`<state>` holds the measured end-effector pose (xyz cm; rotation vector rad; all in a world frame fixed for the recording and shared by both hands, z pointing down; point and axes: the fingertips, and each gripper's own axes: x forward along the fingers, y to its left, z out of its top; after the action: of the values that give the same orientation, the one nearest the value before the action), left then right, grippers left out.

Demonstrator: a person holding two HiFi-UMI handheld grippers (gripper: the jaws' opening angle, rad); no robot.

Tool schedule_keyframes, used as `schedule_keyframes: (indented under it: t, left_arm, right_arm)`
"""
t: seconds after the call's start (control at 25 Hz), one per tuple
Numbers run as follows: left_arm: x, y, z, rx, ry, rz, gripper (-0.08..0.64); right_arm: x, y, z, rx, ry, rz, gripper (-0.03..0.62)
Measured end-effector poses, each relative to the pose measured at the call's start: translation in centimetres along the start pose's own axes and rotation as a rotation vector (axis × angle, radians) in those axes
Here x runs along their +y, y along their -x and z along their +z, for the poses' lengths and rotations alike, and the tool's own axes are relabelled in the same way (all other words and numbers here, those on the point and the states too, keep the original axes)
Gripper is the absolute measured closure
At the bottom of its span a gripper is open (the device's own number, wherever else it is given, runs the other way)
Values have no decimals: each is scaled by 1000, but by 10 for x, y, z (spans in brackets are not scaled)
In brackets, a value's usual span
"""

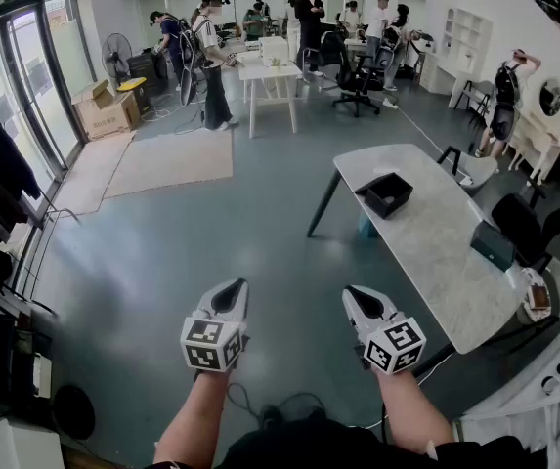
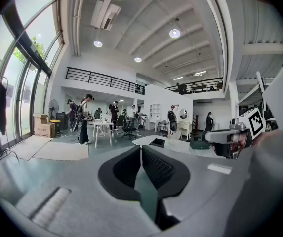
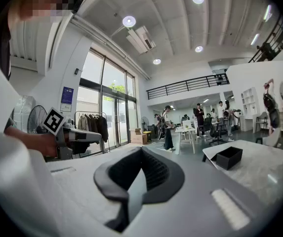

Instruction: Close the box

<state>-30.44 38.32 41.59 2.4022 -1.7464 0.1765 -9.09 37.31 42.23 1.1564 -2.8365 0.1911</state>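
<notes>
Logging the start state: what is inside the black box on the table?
The black box stands open on the table. Only dark inner walls show, with no contents visible; its floor is too dark and partly hidden by the near wall to tell.

Open floor [image 1: 260, 223] leads to the table [image 1: 436, 262], box [image 1: 389, 194] standing unobstructed there.

My L gripper [image 1: 231, 291] & R gripper [image 1: 358, 299]: light-grey moulded shells w/ black ribbed pads [image 2: 156, 169]. Each carries a white cube [image 1: 211, 344] w/ black square markers. Forearms bare; dark top [image 1: 338, 449] at the bottom edge.
</notes>
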Motion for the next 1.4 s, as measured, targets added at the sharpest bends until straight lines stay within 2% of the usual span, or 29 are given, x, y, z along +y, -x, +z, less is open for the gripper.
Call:
schedule_keyframes:
  t: [0.44,0.68,1.2,1.4]
  left_arm:
    - [-1,-11,-2,21,-8,12,540]
    - [-16,-20,-1,24,-17,16,541]
    - [-98,-47,-10,46,-48,-28,540]
    - [-105,-58,-10,58,-61,-35,540]
  right_arm:
    - [-11,0,3,-10,-4,-4,591]
    - [-19,14,6,-10,37,-5,591]
    - [-68,64,-16,27,-1,-13,591]
    - [-72,61,-21,34,-20,7,591]
